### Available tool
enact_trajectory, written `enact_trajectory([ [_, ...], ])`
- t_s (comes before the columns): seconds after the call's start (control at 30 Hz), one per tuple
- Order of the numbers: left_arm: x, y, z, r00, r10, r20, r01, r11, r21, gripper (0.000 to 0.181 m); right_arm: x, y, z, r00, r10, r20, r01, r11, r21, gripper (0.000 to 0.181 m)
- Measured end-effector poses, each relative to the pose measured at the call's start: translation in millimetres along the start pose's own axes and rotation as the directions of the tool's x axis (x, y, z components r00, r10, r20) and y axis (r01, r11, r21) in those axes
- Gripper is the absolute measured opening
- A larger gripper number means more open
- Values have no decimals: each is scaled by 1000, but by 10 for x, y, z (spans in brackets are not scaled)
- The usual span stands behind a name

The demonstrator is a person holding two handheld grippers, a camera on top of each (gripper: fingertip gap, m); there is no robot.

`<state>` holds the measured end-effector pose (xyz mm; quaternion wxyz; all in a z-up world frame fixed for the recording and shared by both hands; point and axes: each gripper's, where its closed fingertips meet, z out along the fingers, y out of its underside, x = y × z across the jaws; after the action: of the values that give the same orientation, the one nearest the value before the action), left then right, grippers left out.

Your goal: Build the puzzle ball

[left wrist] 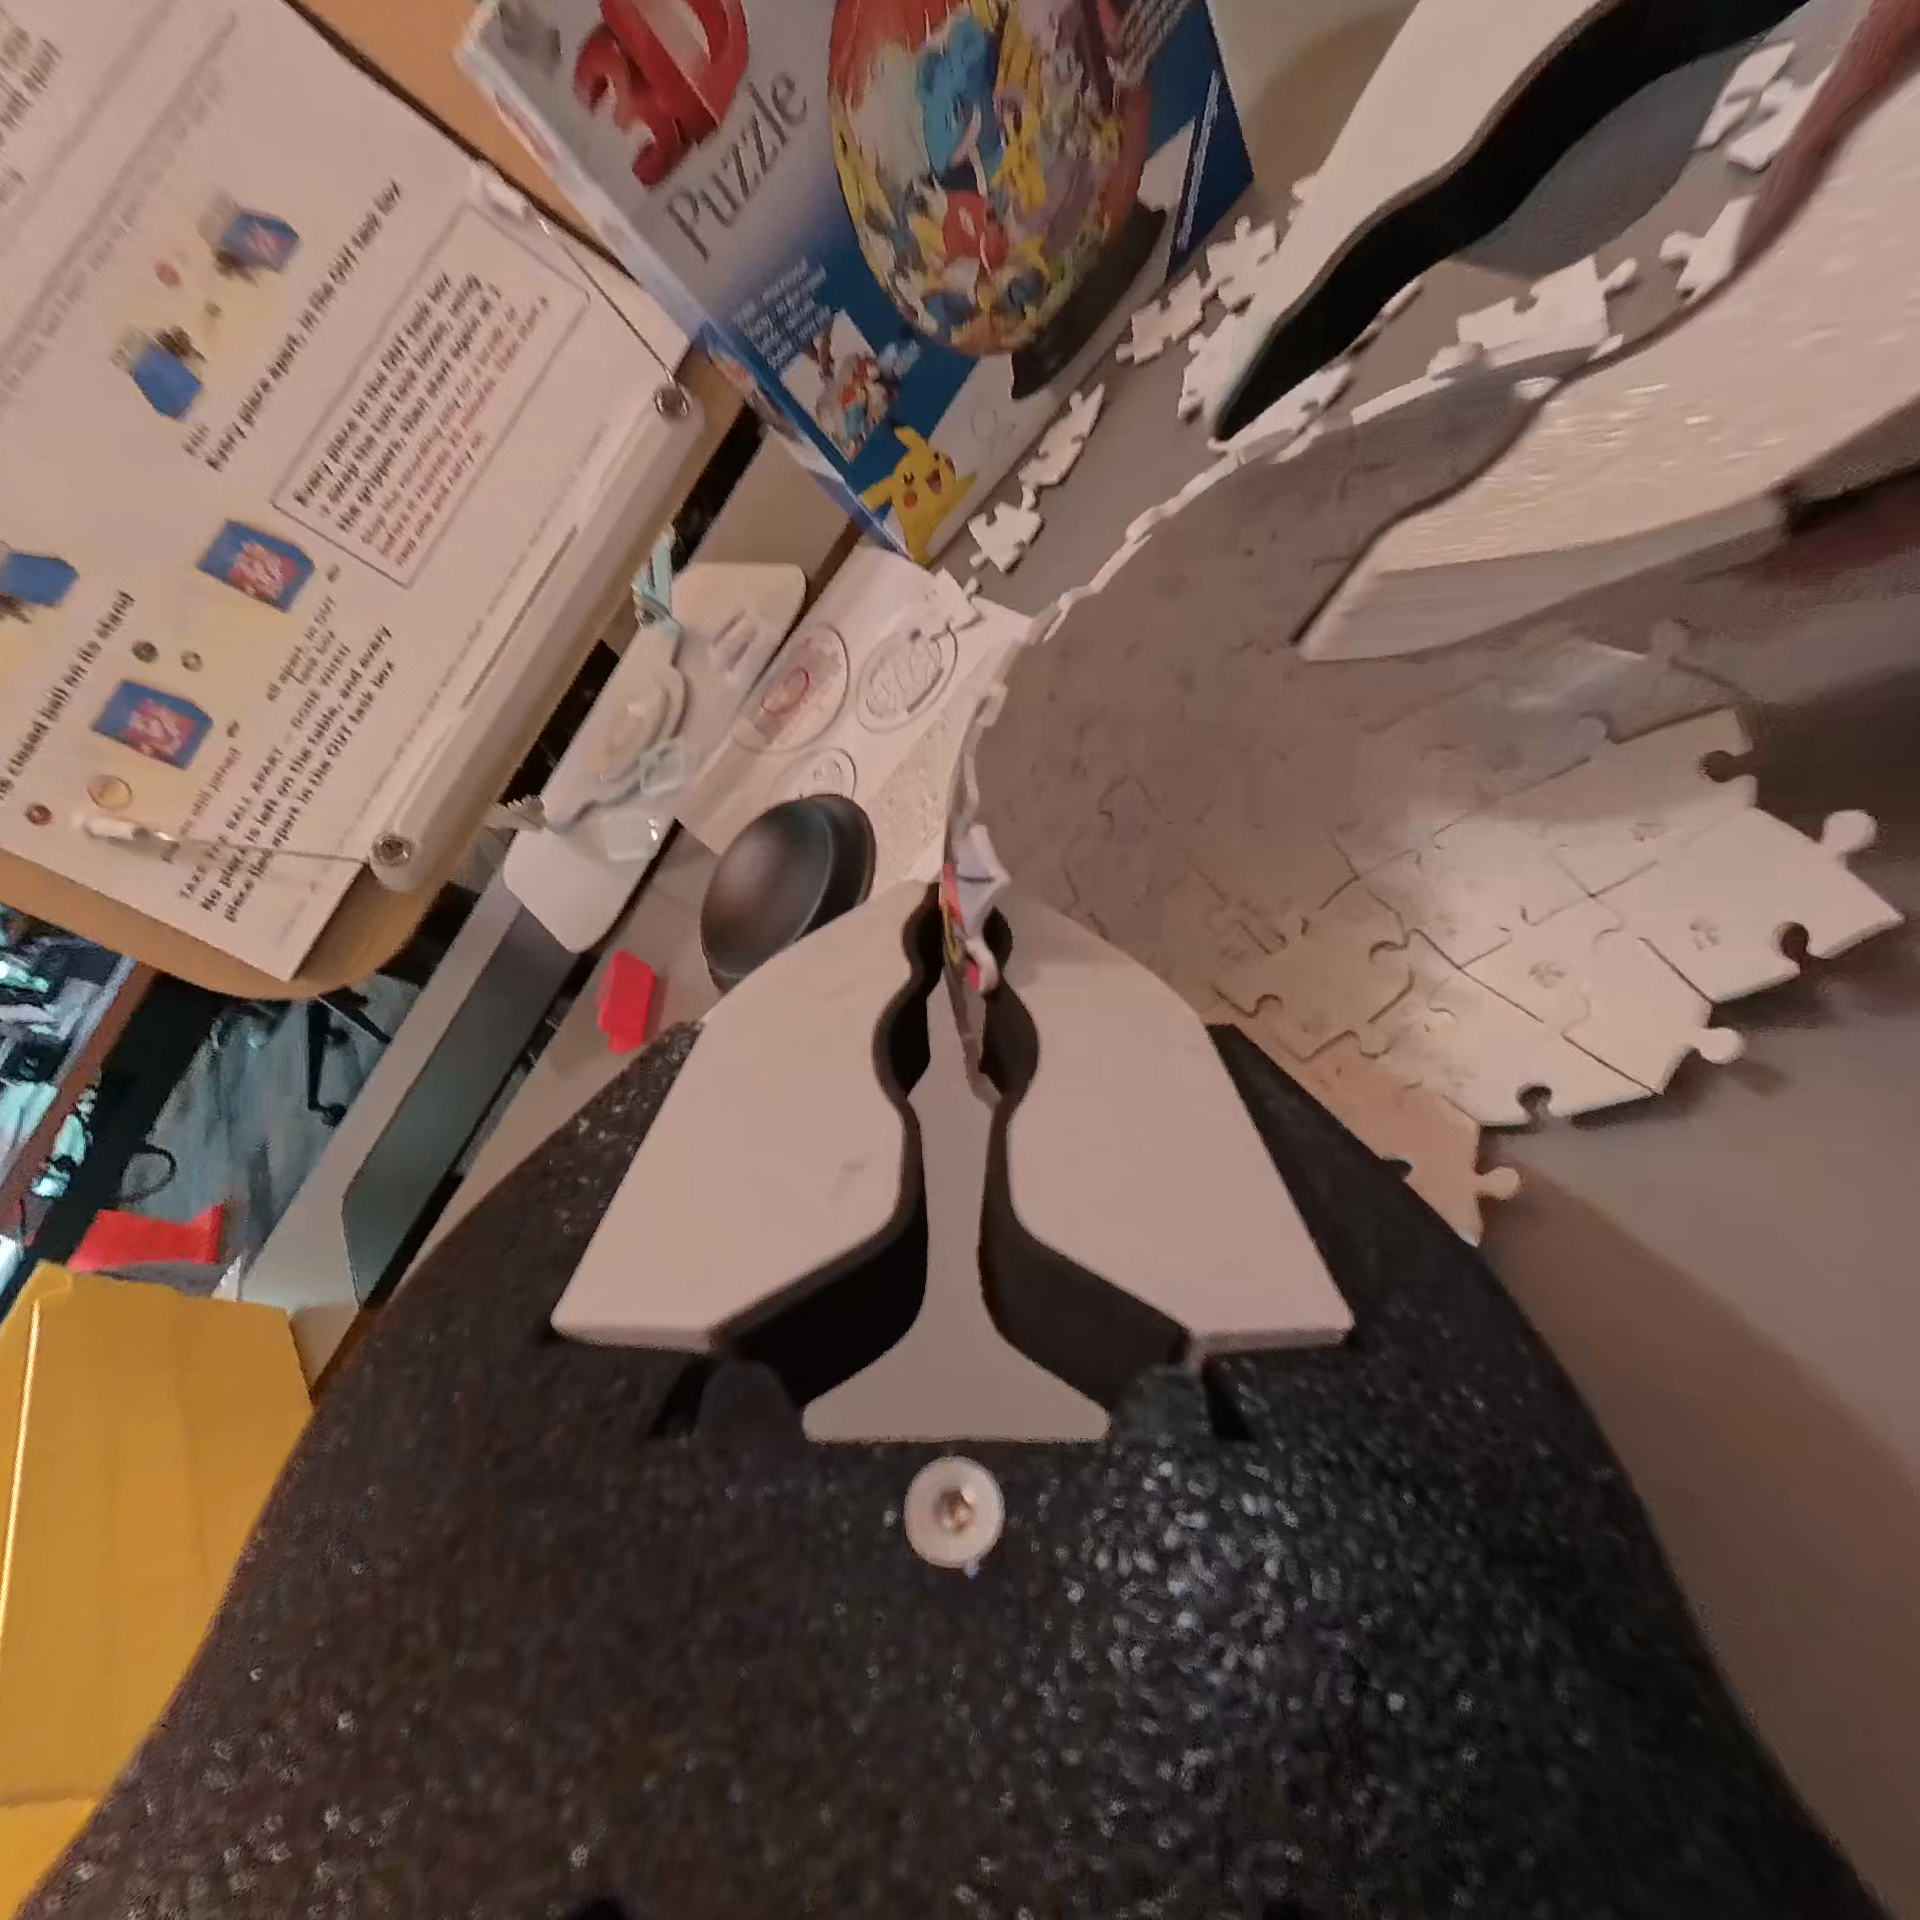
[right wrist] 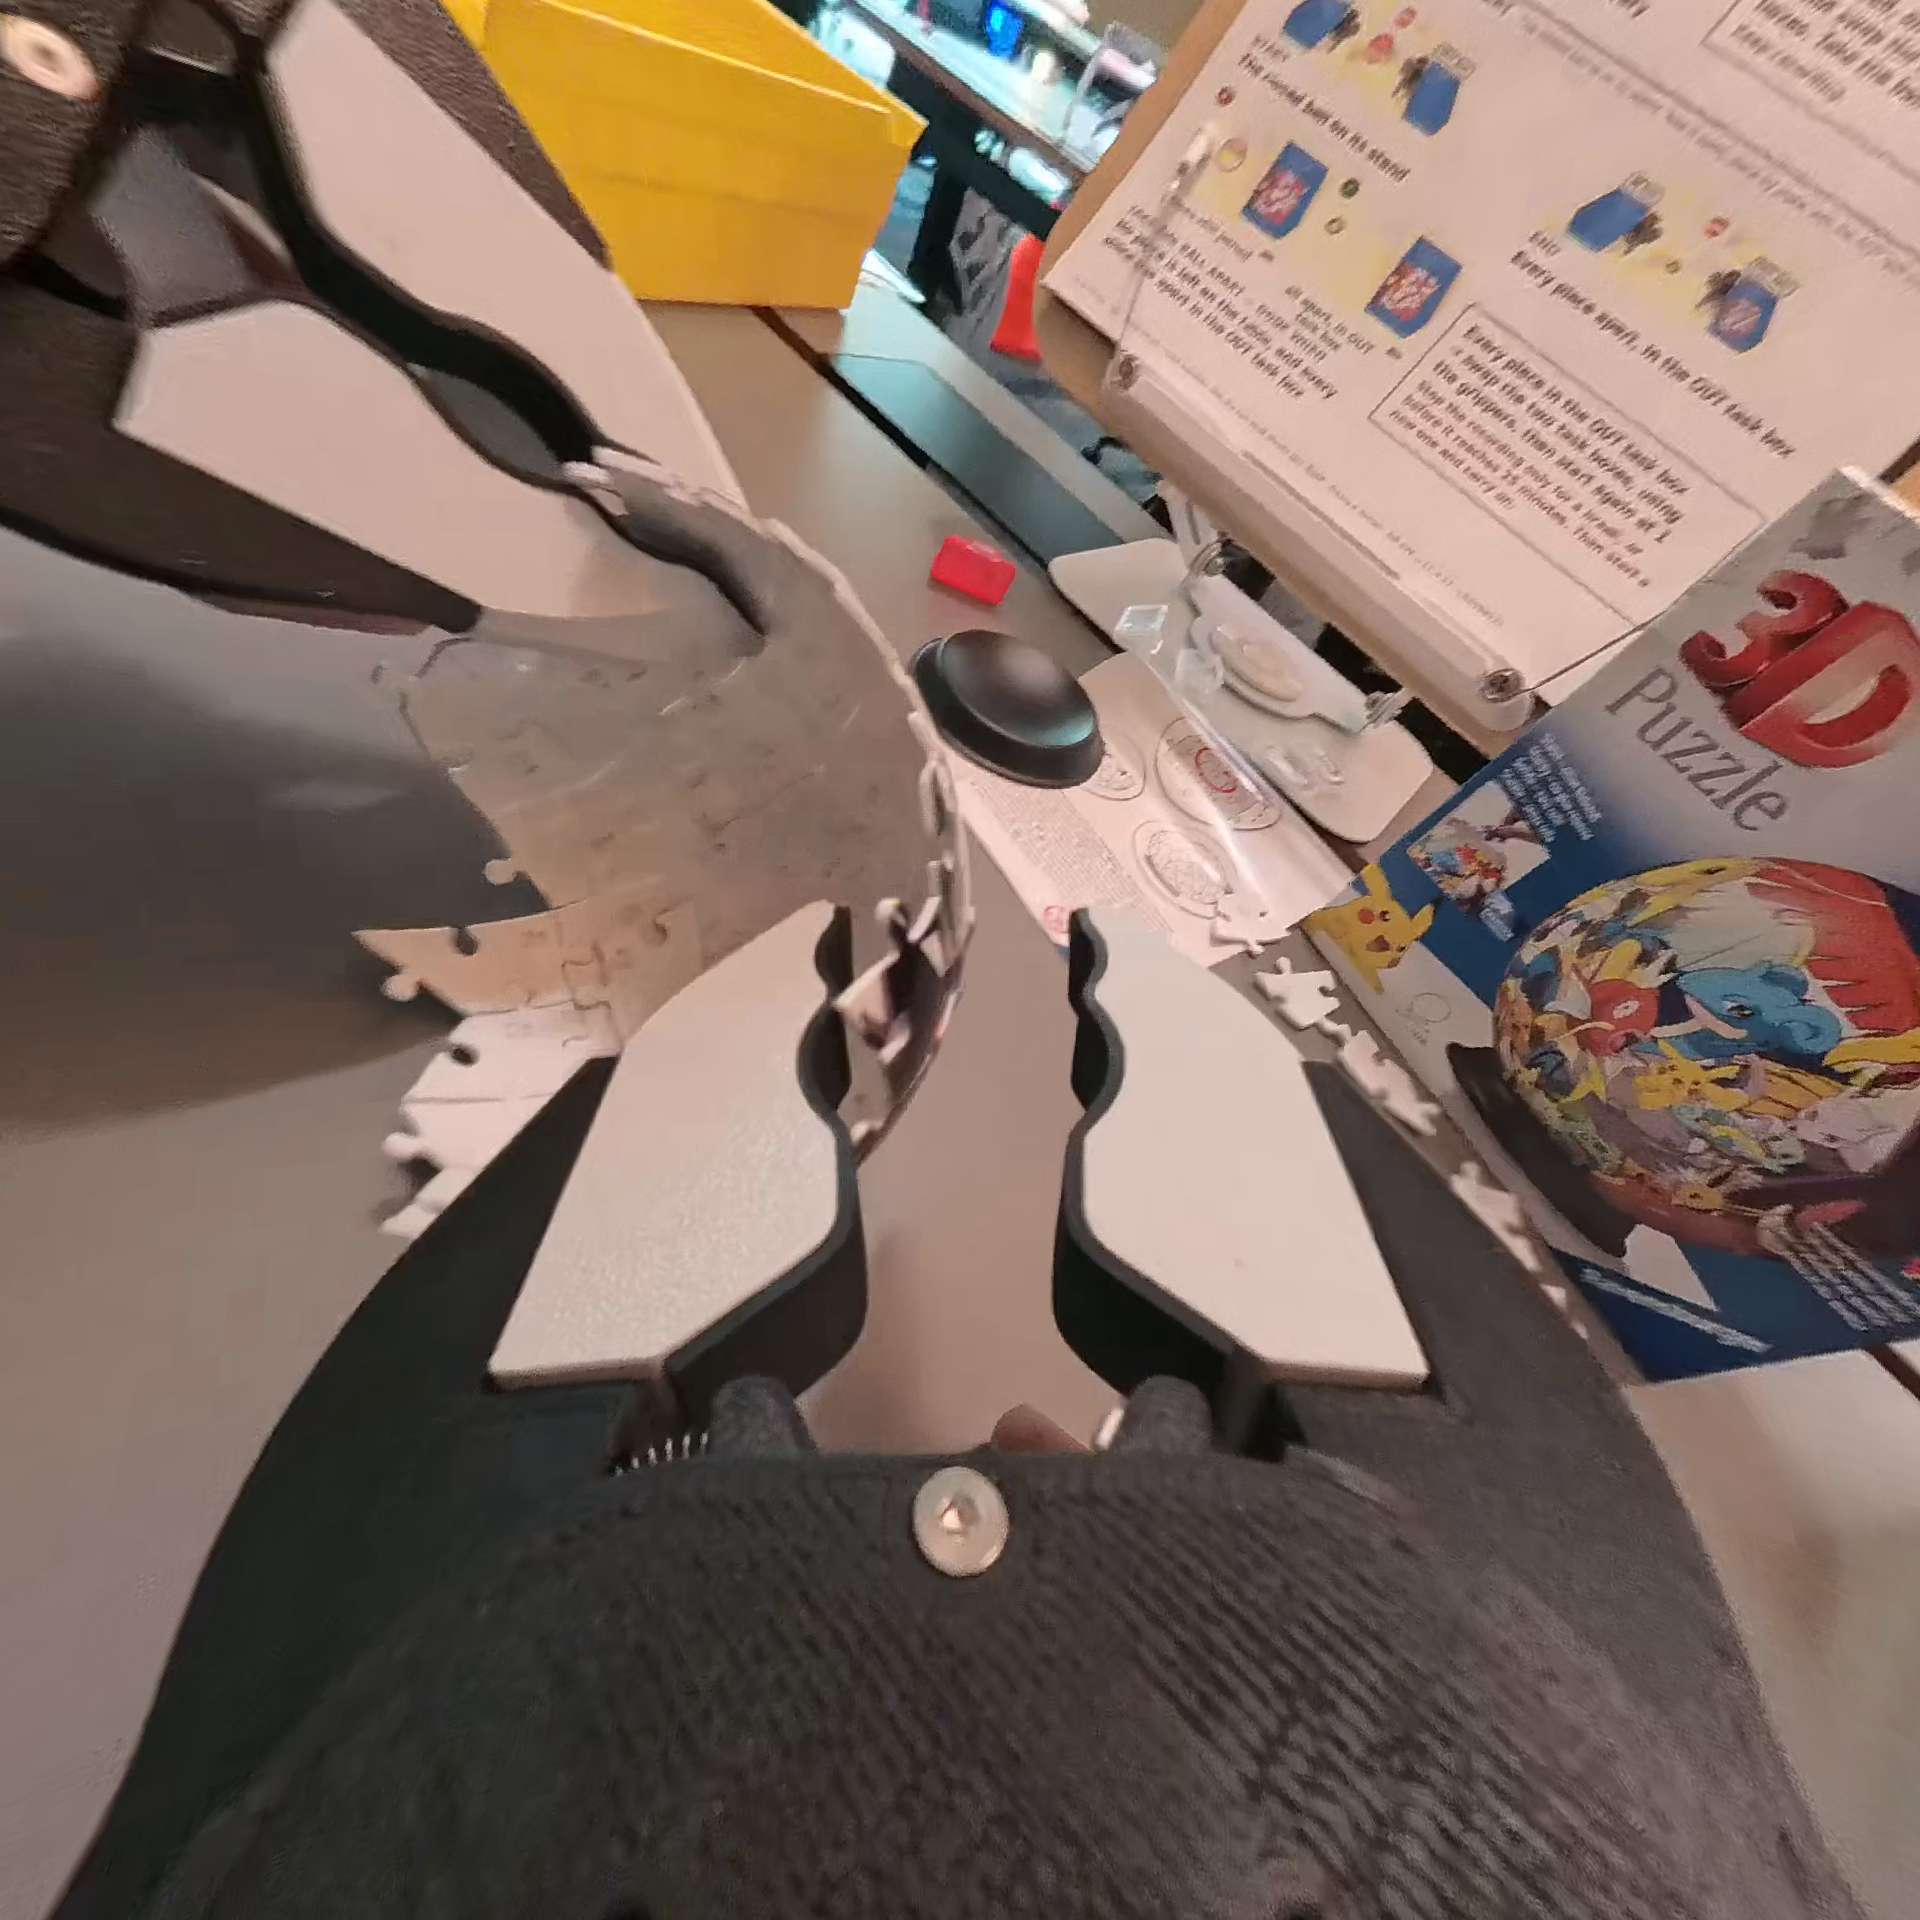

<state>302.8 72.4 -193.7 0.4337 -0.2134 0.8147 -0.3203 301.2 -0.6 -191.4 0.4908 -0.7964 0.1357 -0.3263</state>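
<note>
Left hand-held gripper (left wrist: pixel 961 971) pinches rim of curved puzzle shell (right wrist: pixel 665 769); right hand-held gripper (right wrist: pixel 961 940), jaws apart, empty, sits just right of shell's edge, nearer loose pieces (right wrist: pixel 1294 982) on bench (right wrist: pixel 125 1299).

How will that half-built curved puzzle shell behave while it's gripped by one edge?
The puzzle shell is thin interlocked pieces, so it probably flexes and may pop apart at seams. It looks light. The left gripper pinches only its rim, so it could swing.

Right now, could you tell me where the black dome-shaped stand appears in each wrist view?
Left wrist view: the black stand sits left of centre, just beyond the left gripper.
Right wrist view: centre, slightly right and above the middle, beyond the curved puzzle shell.
Shared landmark: the small red block lies close by.
</note>
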Motion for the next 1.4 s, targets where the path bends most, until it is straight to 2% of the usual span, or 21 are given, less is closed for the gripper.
enact_trajectory([
  [0.13, -19, -24, 9, 998, -13, 61, 9, 997, 79, 4, 89, 51, 102, 990, -122, -71, 123, 992, 12, 27],
  [0.27, -44, 15, 29, 993, -14, 115, 3, 995, 103, 5, 145, 45, 134, 961, -236, -142, 244, 969, 46, 9],
  [0.4, -48, 22, 33, 991, -19, 135, 3, 993, 121, 6, 180, 21, 123, 916, -332, -225, 347, 937, 31, 8],
  [0.53, -73, 86, 27, 986, -69, 152, 53, 993, 105, 29, 270, -63, 16, 814, -431, -389, 461, 887, -19, 5],
  [0.6, -36, 158, 10, 983, -129, 127, 120, 990, 74, 37, 253, -79, -20, 771, -473, -426, 508, 861, -34, 5],
  [0.8, 87, 326, -219, 942, -295, 162, 301, 953, -16, 36, 227, -111, -12, 726, -527, -441, 565, 823, -53, 6],
  [0.9, 340, 291, -313, 944, -317, 95, 322, 946, -39, 33, 226, -157, -6, 662, -598, -453, 629, 771, -100, 6],
  [1.07, 763, 301, -345, 929, -369, -33, 361, 921, -150, 34, 155, -293, 13, 539, -706, -458, 742, 656, -139, 5],
  [1.23, 845, 468, -311, 926, -376, -34, 356, 901, -249, 35, 90, -367, 30, 496, -737, -458, 781, 610, -135, 5],
  [1.4, 805, 485, -270, 917, -397, -31, 378, 891, -252, 35, 41, -460, 100, 404, -794, -454, 850, 509, -135, 5],
])
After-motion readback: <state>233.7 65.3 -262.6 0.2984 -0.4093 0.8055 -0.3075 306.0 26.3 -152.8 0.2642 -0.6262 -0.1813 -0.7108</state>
